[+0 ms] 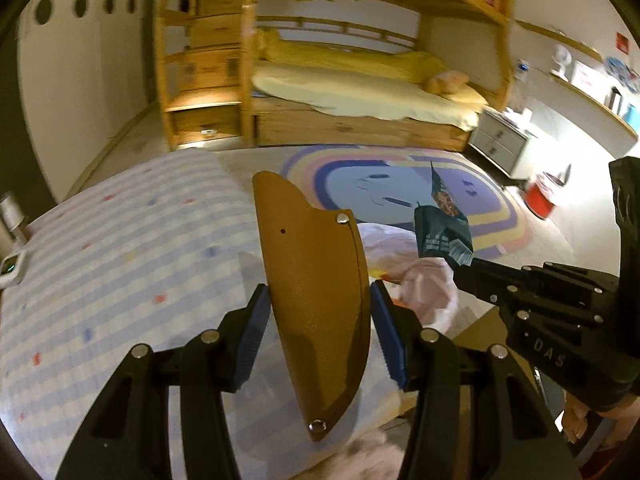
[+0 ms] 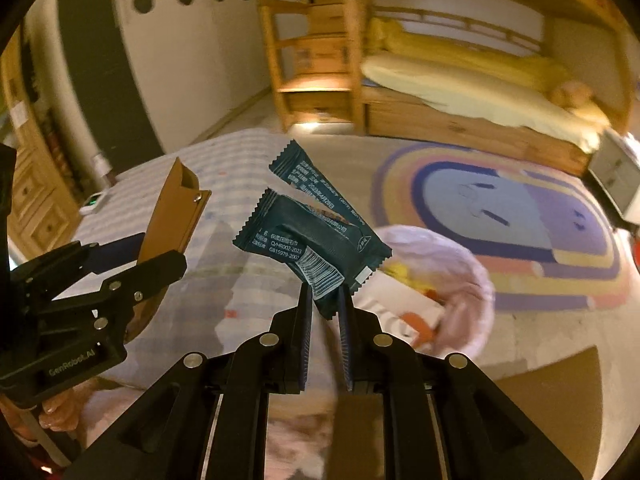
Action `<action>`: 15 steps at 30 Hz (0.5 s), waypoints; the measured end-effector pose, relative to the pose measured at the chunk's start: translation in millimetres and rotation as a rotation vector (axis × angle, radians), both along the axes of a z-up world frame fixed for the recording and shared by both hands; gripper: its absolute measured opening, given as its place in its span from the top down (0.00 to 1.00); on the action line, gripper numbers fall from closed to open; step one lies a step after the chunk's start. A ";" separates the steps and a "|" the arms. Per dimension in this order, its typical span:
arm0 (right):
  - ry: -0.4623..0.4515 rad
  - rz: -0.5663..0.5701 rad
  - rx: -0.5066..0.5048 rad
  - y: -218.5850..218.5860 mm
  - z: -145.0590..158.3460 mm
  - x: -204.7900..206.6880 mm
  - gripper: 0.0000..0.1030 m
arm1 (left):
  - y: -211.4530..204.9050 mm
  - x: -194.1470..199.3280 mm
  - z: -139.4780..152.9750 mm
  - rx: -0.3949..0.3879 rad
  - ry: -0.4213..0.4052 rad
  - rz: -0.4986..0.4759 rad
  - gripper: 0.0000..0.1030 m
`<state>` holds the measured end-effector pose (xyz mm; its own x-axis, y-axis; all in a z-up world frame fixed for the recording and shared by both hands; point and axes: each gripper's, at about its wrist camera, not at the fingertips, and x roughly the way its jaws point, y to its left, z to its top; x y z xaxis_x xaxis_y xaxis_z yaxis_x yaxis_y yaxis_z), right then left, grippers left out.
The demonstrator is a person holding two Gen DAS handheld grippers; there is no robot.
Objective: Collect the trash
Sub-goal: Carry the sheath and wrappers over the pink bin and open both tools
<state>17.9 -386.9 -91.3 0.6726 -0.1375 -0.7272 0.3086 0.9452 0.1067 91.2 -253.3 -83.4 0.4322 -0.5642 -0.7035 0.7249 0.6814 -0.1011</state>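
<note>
Two grippers hold items above the bed (image 1: 120, 264): left gripper (image 1: 318, 324) fingers clamp a brown case (image 1: 316, 300); right gripper (image 2: 325, 312) fingers pinch a dark wrapper (image 2: 308, 240), trash bag (image 2: 472, 276) at three o'clock.

Wrappers (image 2: 316, 236): two dark teal sachets, torn open, with white print and barcode, held in the air above the bed edge.
Brown case (image 1: 316, 300): leather-like, curved, with rivets, held upright.
Trash bag (image 2: 452, 280): pale pink, open, holding colourful scraps, beside the bed.

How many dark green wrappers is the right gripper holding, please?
2: one wrapper pinched between the right gripper fingers, the second wrapper sticking up behind it. More may be hidden behind them.
</note>
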 end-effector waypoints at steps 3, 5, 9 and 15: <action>0.017 -0.057 0.007 -26.9 -10.2 -11.2 0.85 | -28.8 -0.3 -6.6 0.009 0.027 -0.050 0.51; 0.034 -0.080 0.007 -40.3 -16.7 -12.7 0.85 | -43.8 2.0 -10.3 -0.005 0.057 -0.070 0.51; 0.073 -0.125 0.030 -67.5 -36.5 -5.8 0.85 | -73.2 9.8 -16.6 0.018 0.046 -0.107 0.51; 0.093 -0.171 0.089 -104.9 -60.6 8.1 0.84 | -107.1 25.7 -25.5 0.016 0.069 -0.128 0.51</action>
